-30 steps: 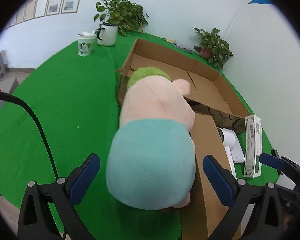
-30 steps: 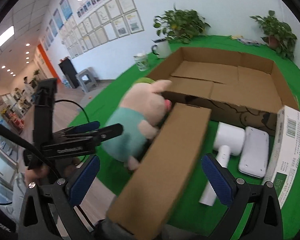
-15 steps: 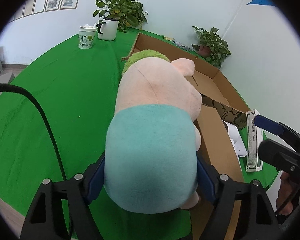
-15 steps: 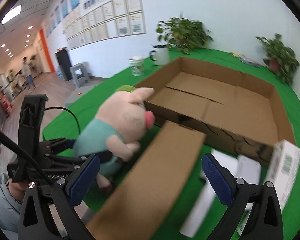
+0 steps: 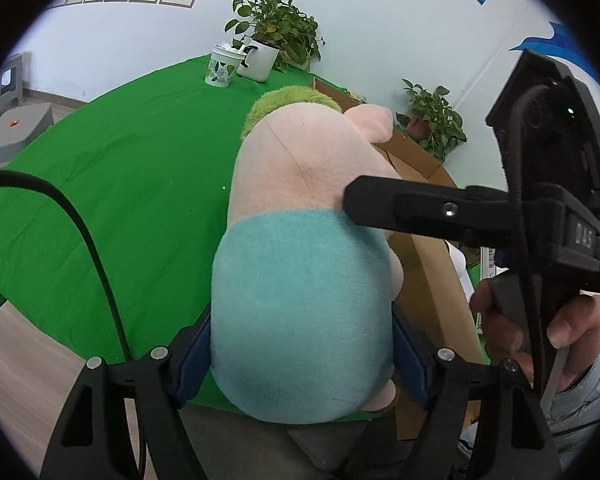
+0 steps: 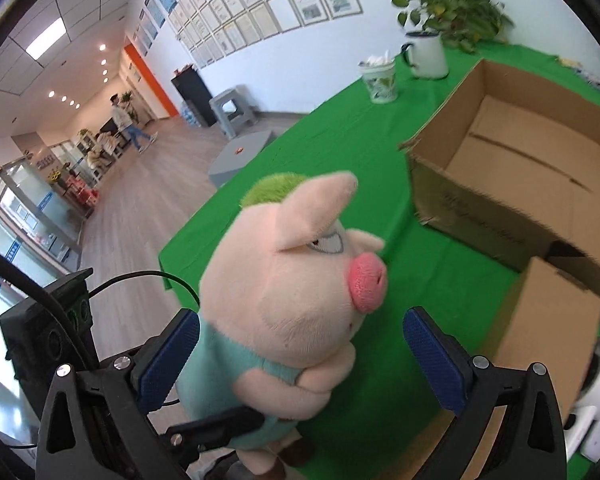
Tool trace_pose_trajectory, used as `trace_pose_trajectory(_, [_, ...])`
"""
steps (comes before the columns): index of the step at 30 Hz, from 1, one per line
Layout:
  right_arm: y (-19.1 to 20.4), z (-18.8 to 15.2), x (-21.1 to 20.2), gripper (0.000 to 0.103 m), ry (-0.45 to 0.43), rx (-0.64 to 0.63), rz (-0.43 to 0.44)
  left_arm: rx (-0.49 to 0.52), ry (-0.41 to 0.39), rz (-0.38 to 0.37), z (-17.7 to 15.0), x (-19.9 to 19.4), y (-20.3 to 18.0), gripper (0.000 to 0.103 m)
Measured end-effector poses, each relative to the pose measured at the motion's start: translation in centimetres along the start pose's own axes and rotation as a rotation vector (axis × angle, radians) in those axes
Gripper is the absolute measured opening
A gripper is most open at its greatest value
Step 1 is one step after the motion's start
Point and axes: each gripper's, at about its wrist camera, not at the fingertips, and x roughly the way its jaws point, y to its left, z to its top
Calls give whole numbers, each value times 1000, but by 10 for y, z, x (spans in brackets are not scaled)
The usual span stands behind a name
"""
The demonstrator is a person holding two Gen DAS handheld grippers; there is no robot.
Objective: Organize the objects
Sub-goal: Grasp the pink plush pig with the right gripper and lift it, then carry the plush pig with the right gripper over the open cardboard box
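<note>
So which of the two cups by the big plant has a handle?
The plain white mug, right beside the plant. The leaf-patterned cup next to it has no handle and is stuffed with something white.

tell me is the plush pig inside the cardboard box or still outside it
Outside. The plush pig stands on the green cloth beside the cardboard box, its teal body clamped in the left gripper.

One plush pig (image 5: 304,264) in a teal shirt. One open cardboard box (image 6: 532,184). Two tools: the left tool (image 5: 300,356) and the right tool (image 6: 300,356). Two cups on the far part of the green worktop (image 5: 112,184): one patterned cup (image 5: 221,68) and one white mug (image 5: 259,63). Two potted plants: one far plant (image 5: 278,26) and one right plant (image 5: 434,118). One white device (image 6: 598,396), at the right edge. Two grey stools (image 6: 236,110) on the floor.
</note>
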Motion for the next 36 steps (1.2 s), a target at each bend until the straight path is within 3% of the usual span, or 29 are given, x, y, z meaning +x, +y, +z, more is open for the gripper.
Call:
trace_pose_trajectory(6, [4,3,22,102,42,28,44,-34,-18,-24,-5,-3,7,77])
trace_pose_trajectory(10, [10,-5,30,102,74,22,59,25,-14,3,-8,-4,-5,76])
trace_pose_trajectory(18, [-1,-14,27,96,19,45,64,101,-11,50,-11,-5,-32,75])
trace_pose_trajectory(24, [-11,-22,-2,86,-85,48,62,174,-21,70,-1,-6,-63,74])
trace_pose_trajectory(28, [-22,-21,-36,81,-214,66,62,270,-54,79,14,-7,-97,74])
trace_pose_trajectory(36, [-61,-10,-104,77,-420,122,-17,476,-98,26,57,15,-168,73])
